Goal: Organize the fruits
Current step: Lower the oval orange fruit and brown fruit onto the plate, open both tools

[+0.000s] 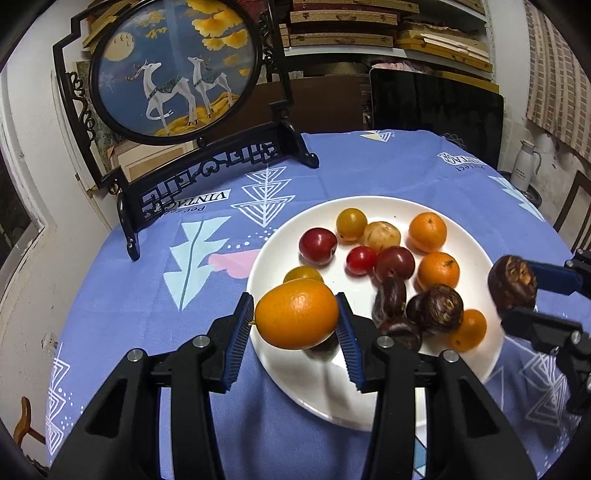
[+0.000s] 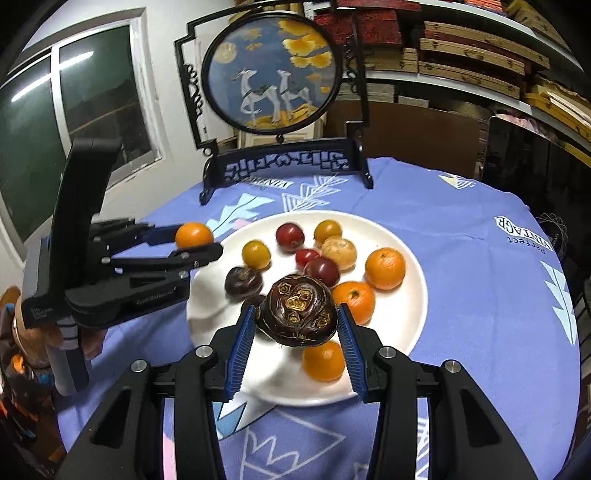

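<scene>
Evidently sorting: left gripper pinches an oval orange kumquat, right gripper pinches a dark brown water chestnut, both lifted above the round white plate.

Crowded shelves are seen at the far wall, a dark window on the left.

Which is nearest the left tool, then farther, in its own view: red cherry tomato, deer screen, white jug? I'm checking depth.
1. Red cherry tomato, on the plate, just ahead.
2. Deer screen, upper left, at the table's far edge.
3. White jug, far right, beyond the table.
</scene>
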Motion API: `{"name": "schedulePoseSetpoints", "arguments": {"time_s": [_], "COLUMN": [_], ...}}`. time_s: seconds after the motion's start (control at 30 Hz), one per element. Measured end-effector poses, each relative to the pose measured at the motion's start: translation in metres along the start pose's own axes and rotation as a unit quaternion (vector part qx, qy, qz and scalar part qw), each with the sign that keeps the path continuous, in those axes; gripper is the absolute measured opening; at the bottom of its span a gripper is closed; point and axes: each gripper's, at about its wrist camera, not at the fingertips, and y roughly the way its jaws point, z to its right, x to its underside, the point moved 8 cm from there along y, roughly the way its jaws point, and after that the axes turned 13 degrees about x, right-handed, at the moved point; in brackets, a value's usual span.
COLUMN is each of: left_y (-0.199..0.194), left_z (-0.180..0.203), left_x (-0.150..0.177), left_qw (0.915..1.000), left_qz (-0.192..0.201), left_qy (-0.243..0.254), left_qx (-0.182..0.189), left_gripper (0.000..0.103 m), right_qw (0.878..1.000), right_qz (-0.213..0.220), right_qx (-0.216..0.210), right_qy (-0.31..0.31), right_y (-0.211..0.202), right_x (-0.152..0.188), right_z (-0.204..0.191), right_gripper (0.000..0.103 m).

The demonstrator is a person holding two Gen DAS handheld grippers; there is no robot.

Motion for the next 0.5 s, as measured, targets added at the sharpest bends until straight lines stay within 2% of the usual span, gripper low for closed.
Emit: {"name": "schedulePoseSetpoints", "arguments": {"time_s": [0.5], "left_y": [0.019], "left_z": [0.005], "left_x": [-0.020], "left_qw": [1.0000], "left_qz": [0.006], "left_qy": [-0.006], "left_qx": [0.004], "left_gripper": [0.044], "right_qw": [1.000], "right_qz": [0.011], "right_qx": [-0.005], "right_qy": [0.017], "right_y": [0.026], "right_x": [-0.029], "right_z": [0.000], "right_gripper": [0.045]}}
